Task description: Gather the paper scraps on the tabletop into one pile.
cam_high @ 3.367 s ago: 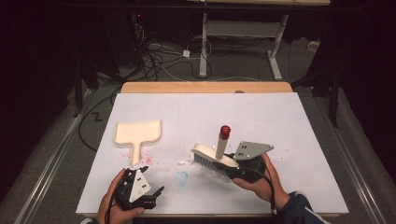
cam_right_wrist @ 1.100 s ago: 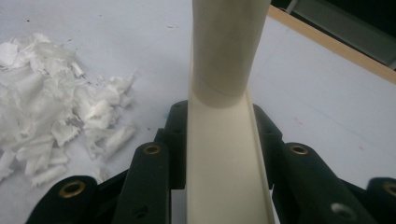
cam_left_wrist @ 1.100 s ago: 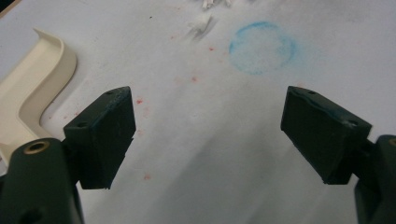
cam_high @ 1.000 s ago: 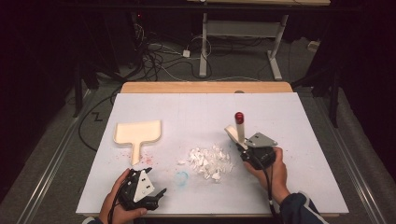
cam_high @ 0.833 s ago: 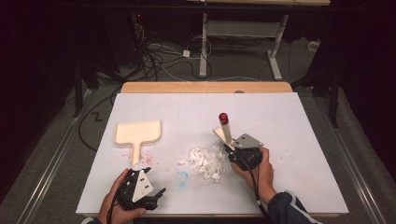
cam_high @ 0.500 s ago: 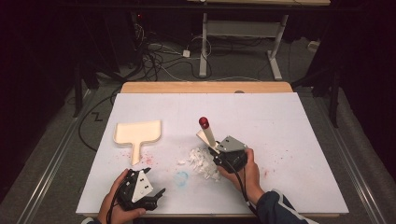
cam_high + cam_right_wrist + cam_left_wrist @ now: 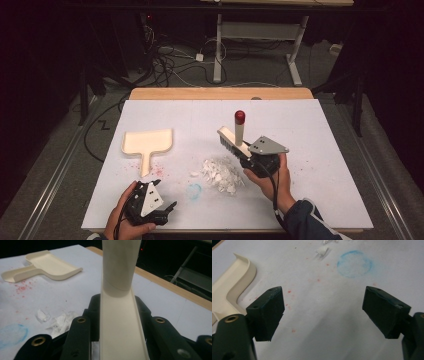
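From above, my right claw (image 7: 248,159) is clamping a cream brush (image 7: 232,141) at centre-right of the white bench (image 7: 310,175), its red-tipped handle (image 7: 239,125) pointing toward 12 o'clock. White paper scraps (image 7: 220,172) are lying at the brush's 7 o'clock. A cream dustpan (image 7: 146,144) is sitting at 9 o'clock.

In the left gripper view, my left claw (image 7: 322,312) is hovering with jaws wide apart over the bench, the dustpan (image 7: 229,287) at 10 o'clock, a blue smudge (image 7: 355,263) at 1 o'clock.

In the right gripper view, my jaws are pressing the brush (image 7: 120,322) from both sides.
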Demonstrator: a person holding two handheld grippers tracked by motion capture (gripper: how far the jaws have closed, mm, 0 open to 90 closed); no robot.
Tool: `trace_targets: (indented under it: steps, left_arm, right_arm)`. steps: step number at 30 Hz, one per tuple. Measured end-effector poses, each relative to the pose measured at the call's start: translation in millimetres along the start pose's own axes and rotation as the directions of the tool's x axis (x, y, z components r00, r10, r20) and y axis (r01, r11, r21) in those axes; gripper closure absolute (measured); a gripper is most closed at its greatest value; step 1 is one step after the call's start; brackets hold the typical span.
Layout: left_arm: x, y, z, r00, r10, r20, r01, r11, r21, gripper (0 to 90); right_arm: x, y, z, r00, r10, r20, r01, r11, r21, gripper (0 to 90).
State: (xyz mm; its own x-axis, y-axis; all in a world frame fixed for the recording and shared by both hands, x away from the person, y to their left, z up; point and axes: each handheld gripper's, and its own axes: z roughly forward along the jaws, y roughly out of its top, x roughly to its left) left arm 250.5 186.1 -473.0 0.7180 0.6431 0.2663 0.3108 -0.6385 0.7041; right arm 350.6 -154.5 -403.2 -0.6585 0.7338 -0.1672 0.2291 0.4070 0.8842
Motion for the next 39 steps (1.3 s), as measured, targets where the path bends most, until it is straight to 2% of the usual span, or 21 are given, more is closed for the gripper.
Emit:
trace_targets:
  steps: [1, 4, 6, 8, 13, 16, 19, 23, 28, 32, 36, 39]
  left_arm:
    - [0.2, 0.0, -0.3, 1.0, -0.001, -0.002, 0.001, 1.0, 0.0, 17.1]
    - [-0.3, 0.1, -2.1, 1.0, 0.001, -0.007, -0.001, 1.0, -0.002, 17.1]
    - [-0.7, -0.3, -3.5, 1.0, 0.004, -0.008, -0.004, 1.0, -0.006, 17.1]
    - [0.3, -1.1, -4.4, 1.0, 0.003, -0.008, -0.003, 1.0, -0.007, 17.1]
    - [0.5, -2.2, -5.6, 1.0, 0.007, -0.007, -0.007, 0.9999, -0.009, 17.1]
    - [-0.2, -1.4, -4.5, 1.0, 0.007, -0.003, -0.007, 0.9999, -0.007, 17.1]
    - [-1.5, 0.5, -2.8, 0.9999, 0.012, -0.002, -0.012, 0.9999, -0.001, 17.1]
    - [-3.1, 2.6, -0.6, 0.9998, 0.022, 0.003, -0.022, 0.9998, 0.002, 17.1]
    - [-2.7, 2.7, 2.4, 0.9996, 0.025, 0.012, -0.025, 0.9997, 0.008, 17.1]
    - [-2.2, 2.3, 2.5, 0.9997, 0.022, 0.013, -0.023, 0.9997, 0.006, 17.1]
    - [-2.1, 2.3, 2.0, 0.9997, 0.021, 0.01, -0.021, 0.9998, 0.004, 17.1]
    - [-2.4, 2.0, 1.3, 0.9997, 0.023, 0.009, -0.023, 0.9997, 0.005, 17.1]
  right_arm:
    - [-2.1, 2.1, -3.1, 0.9999, 0.002, -0.016, -0.002, 1.0, -0.001, 67.6]
    - [-3.2, 0.8, -13.9, 0.9998, 0.022, 0.0, -0.022, 0.999, 0.031, 67.6]
    - [-2.6, -6.1, -23.2, 0.9994, 0.021, -0.027, -0.019, 0.998, 0.067, 67.6]
    - [-3.3, -11.5, -36.0, 0.9981, -0.018, -0.059, 0.024, 0.996, 0.09, 67.6]
    - [-23.5, -24.8, -78.1, 0.9921, -0.007, -0.125, 0.017, 0.997, 0.08, 67.6]
    - [-30.9, -37.5, -97.1, 0.9828, -0.008, -0.185, 0.027, 0.995, 0.1, 67.6]
    - [-27.7, -51.1, -104.0, 0.9766, -0.025, -0.214, 0.057, 0.988, 0.144, 67.6]
    - [-23.0, -63.3, -98.0, 0.9668, -0.035, -0.253, 0.085, 0.978, 0.191, 67.6]
    - [-12.8, -60.4, -77.0, 0.9579, -0.064, -0.28, 0.118, 0.976, 0.182, 67.7]
    - [-4.3, -51.4, -57.1, 0.9501, -0.077, -0.302, 0.133, 0.976, 0.171, 67.7]
    - [3.2, -41.2, -39.3, 0.9508, -0.081, -0.299, 0.13, 0.981, 0.147, 67.7]
    - [7.3, -34.2, -30.9, 0.9495, -0.098, -0.298, 0.146, 0.979, 0.142, 67.7]
